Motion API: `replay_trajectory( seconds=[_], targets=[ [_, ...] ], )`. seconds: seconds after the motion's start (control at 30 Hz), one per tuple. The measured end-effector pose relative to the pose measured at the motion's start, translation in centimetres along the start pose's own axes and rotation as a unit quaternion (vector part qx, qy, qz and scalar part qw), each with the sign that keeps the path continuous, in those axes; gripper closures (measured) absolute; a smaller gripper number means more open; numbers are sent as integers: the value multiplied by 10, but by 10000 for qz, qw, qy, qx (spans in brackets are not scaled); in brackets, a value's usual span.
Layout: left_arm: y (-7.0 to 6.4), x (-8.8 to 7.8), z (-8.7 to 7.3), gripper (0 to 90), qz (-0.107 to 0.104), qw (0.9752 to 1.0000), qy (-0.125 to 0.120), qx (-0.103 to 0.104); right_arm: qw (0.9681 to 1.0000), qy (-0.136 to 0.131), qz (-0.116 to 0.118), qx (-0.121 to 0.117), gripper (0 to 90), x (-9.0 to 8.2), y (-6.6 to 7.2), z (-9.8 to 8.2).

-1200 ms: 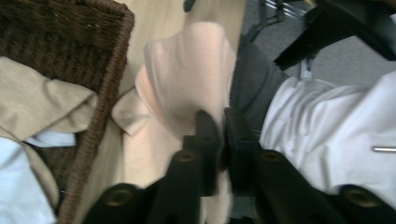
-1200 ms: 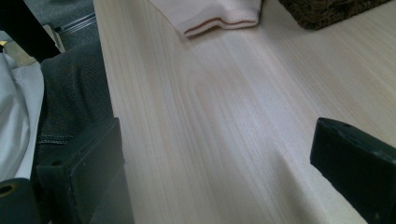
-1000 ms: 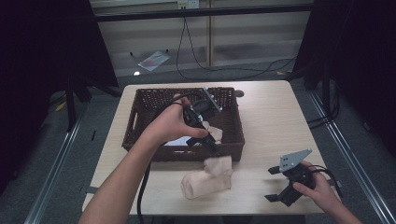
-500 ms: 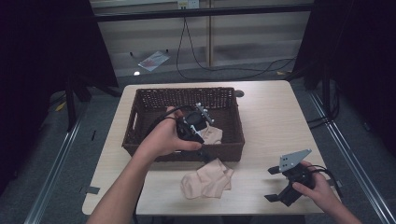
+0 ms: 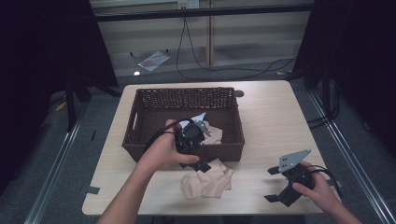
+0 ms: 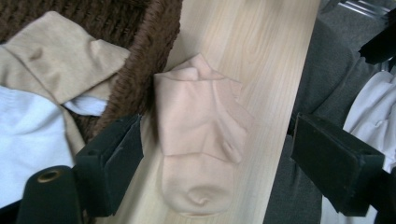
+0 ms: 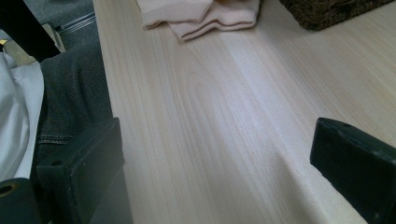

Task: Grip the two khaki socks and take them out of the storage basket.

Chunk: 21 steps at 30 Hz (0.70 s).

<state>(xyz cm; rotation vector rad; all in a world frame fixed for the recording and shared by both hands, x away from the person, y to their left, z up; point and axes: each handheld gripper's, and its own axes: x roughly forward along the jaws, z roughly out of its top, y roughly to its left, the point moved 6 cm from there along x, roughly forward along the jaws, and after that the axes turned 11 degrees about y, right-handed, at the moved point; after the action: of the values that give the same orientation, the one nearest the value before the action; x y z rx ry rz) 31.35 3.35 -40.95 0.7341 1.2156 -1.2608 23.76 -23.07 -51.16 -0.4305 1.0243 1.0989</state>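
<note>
A folded peach sock (image 5: 208, 179) lies on the wooden table (image 5: 271, 121) just in front of a brown wicker basket (image 5: 184, 95). My left gripper (image 5: 198, 163) hangs over the basket's front wall, pointing down at the sock. In the left gripper view its jaws stand open, wide apart on either side of the sock (image 6: 198, 140), with nothing held. Inside the basket (image 6: 154, 51) lie a beige sock (image 6: 56, 51) and a white cloth (image 6: 28, 135). My right gripper (image 5: 272, 184) rests open near the table's front right edge, apart from the sock (image 7: 201, 16).
The table's front edge runs close behind the sock, with the person's lap (image 6: 322, 84) beyond it. The basket's corner (image 7: 327, 9) sits at the top of the right gripper view. Bare table (image 7: 233, 116) stretches between the right gripper and the sock.
My left gripper has moved from above the basket's inside toward the person, down over the front wall and above the sock. The sock and the right gripper have stayed put.
</note>
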Motion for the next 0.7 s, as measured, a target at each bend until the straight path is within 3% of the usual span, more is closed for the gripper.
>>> replay_trajectory(
  seconds=[0.57, 0.7],
  targets=[
    [-4, 38, -20, 119, -66, 9999, -127, 62, 10000, 5, -10, 6, 27, 0, 0, 0],
    [-5, 48, -24, 112, -82, 9998, -178, -6, 10000, 14, 1, 14, 27, 1, 0, 0]
  ],
)
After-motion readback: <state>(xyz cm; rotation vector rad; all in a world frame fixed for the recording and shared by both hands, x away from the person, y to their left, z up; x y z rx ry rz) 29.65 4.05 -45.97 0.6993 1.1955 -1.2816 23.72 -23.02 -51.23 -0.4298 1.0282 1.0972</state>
